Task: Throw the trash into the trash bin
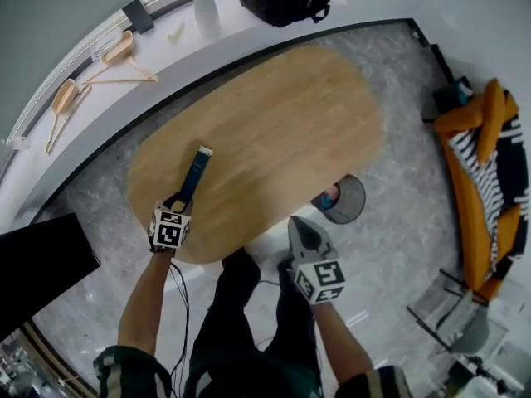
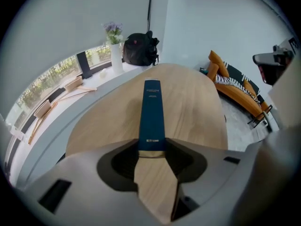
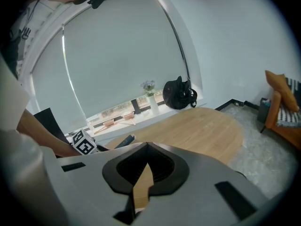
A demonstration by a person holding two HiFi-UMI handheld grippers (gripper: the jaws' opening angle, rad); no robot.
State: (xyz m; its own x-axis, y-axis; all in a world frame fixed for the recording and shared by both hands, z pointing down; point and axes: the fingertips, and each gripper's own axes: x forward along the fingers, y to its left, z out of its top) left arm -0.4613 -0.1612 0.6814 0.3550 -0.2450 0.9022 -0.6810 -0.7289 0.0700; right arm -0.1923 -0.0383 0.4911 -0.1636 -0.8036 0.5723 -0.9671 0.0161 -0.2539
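Head view: long dark blue box point(image 1: 195, 172) flat on oval light wooden table point(image 1: 274, 123), its near end at left gripper point(image 1: 181, 199), right gripper point(image 1: 299, 223) over the table's near edge, round grey trash bin point(image 1: 360, 196) on the floor just beside that edge. Left gripper view: jaws clamped flush on both sides of the box's point(image 2: 152, 109) near end, the rest stretching away along the table point(image 2: 197, 112). Right gripper view: jaws pressed tip to tip, nothing gripped, only a sliver of wood visible between them.
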